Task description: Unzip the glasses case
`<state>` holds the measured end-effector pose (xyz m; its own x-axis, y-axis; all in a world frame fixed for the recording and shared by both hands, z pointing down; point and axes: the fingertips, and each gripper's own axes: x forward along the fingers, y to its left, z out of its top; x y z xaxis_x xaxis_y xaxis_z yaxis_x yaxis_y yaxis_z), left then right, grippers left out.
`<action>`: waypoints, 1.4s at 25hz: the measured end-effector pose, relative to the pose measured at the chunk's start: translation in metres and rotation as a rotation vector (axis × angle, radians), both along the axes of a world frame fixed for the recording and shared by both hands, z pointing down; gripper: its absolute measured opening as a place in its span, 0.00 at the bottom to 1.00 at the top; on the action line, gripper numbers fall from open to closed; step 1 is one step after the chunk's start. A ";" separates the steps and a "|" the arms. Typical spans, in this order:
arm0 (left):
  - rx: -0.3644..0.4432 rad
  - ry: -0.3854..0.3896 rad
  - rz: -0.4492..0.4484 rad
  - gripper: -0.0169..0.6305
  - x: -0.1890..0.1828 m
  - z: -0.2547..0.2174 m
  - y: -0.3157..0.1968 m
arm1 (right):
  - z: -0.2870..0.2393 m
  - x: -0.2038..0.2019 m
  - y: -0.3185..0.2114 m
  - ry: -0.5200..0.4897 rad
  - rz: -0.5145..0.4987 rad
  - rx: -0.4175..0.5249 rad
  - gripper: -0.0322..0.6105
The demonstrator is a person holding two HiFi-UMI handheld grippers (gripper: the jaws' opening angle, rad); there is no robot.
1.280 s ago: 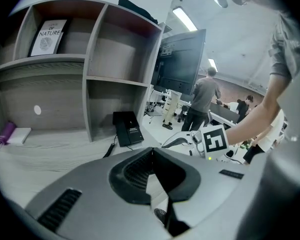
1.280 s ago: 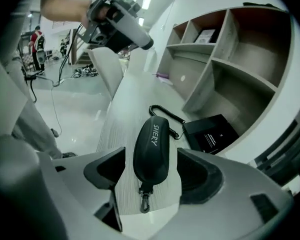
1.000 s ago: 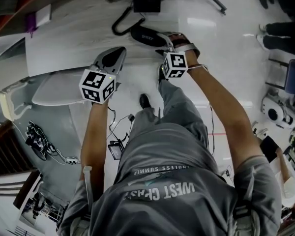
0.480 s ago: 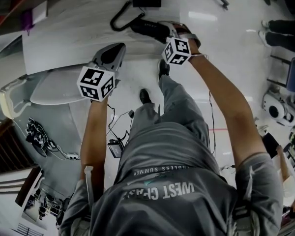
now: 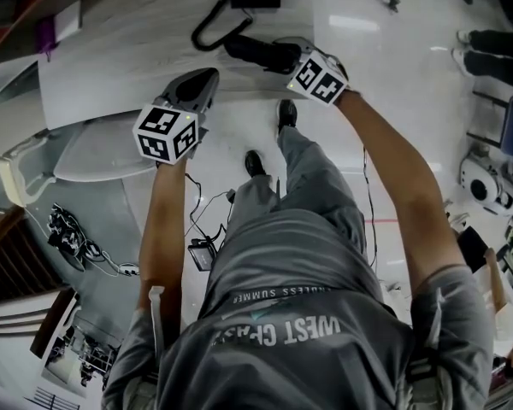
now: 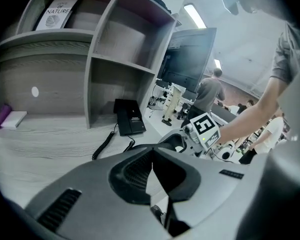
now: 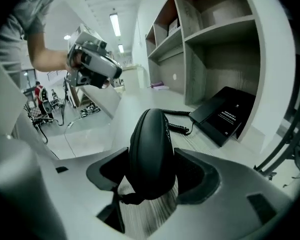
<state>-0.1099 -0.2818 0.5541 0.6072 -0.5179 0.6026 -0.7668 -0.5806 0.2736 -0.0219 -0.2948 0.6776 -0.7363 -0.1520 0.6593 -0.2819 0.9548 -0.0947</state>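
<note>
The right hand-held gripper point(image 5: 284, 55) has just been closing and now grasps the black glasses case point(image 5: 252, 51), upper centre of the head view, on the desk point(image 5: 128, 49). The left hand-held gripper point(image 5: 197, 92), clenched and empty, hovers left of it.

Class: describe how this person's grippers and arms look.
The left gripper and right gripper have pale grey shells with dark ribbed insides; each carries a white cube with black square markers. Sleeves: a grey short-sleeved T-shirt. The right jaws have just been closing, the glasses case between them.
</note>
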 end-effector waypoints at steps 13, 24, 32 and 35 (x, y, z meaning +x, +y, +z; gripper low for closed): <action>-0.025 -0.178 0.268 0.19 -0.003 0.010 0.035 | -0.102 0.014 0.067 -0.110 -0.191 0.003 0.50; 0.267 -0.396 0.705 0.21 0.021 -0.017 0.085 | -0.169 0.024 0.124 -0.187 -0.270 -0.129 0.50; 0.420 -0.413 0.834 0.10 0.038 -0.046 0.116 | -0.185 0.033 0.152 -0.200 -0.262 -0.174 0.50; 0.424 -0.423 0.856 0.08 0.038 -0.050 0.123 | -0.185 0.037 0.160 -0.196 -0.262 -0.181 0.50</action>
<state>-0.0716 -0.1584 0.5039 0.6526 -0.2326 0.7211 -0.0395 -0.9609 -0.2742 0.0149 -0.1346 0.4922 -0.8500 0.1644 0.5005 0.0099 0.9549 -0.2968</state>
